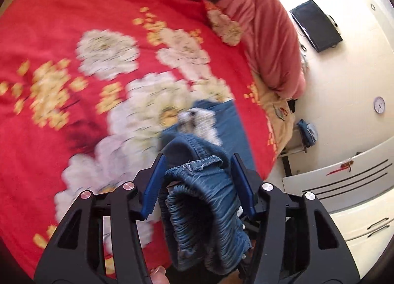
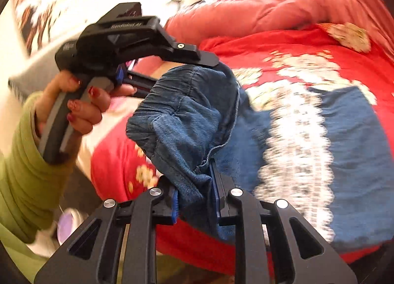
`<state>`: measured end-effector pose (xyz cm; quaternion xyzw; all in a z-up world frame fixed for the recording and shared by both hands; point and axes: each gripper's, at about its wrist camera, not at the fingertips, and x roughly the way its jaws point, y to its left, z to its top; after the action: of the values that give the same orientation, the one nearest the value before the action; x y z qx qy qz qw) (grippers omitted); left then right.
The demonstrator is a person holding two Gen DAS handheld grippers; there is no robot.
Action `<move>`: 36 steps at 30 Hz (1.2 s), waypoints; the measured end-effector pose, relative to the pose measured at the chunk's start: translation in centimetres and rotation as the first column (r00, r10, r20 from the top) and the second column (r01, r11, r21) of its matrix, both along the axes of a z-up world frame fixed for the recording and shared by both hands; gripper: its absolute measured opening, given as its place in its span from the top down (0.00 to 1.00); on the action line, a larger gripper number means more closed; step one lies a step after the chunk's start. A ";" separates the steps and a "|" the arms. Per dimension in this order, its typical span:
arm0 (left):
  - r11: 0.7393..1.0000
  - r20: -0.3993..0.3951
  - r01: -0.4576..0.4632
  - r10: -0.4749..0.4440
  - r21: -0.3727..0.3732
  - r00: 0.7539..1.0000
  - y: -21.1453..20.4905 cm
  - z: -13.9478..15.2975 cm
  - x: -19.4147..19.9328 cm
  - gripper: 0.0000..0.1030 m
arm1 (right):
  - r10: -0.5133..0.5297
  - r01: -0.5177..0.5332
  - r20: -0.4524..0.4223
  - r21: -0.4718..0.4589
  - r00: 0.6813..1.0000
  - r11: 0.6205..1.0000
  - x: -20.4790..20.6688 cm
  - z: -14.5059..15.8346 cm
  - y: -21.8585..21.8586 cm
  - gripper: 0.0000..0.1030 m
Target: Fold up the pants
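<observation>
Our left gripper (image 1: 197, 180) has its blue pads (image 1: 154, 185) pressed against a thick bunch of the pants' (image 1: 204, 207) elastic waistband, clamped on it with the denim bulging out between the fingers and hiding the inner face of the right pad. Our right gripper (image 2: 194, 192) is pinched nearly together on another fold of the same pants (image 2: 187, 121), the cloth covering most of its blue pads. In the right wrist view we see our left hand (image 2: 81, 104), in a green sleeve (image 2: 22, 173), squeezing the other tool's handle; its fingertips vanish behind the denim. The pants hang lifted between both tools, their legs trailing onto the red flowered bedspread (image 1: 73, 25). A white lace band (image 2: 298, 151) across the legs is smeared by motion blur, and the spread's flowers are equally soft. The pink quilt (image 1: 266, 25) beyond is cut off by the frame edge.
</observation>
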<state>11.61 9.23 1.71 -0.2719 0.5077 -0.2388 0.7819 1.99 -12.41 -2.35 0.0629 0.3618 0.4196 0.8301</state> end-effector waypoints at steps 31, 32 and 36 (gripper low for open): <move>0.958 0.117 -0.077 0.046 0.275 0.992 -4.1 -0.6 -0.4 0.52 | -0.320 0.320 -0.009 -0.003 0.947 0.948 2.0 2.0 -11.7 0.14; 0.950 0.123 -0.086 0.051 0.301 0.991 -3.9 -0.9 -1.1 0.52 | -0.313 0.313 -0.015 -0.012 0.950 0.950 2.3 2.0 -11.4 0.13; 0.922 0.153 -0.082 0.025 0.378 0.988 -4.3 -2.1 -4.3 0.51 | -0.271 0.269 -0.040 -0.046 0.962 0.962 3.9 1.9 -9.8 0.10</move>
<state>7.36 4.89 -0.43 -0.1098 0.4784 -0.1326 0.8611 5.93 -22.16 -0.49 0.1045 0.3771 0.2936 0.8722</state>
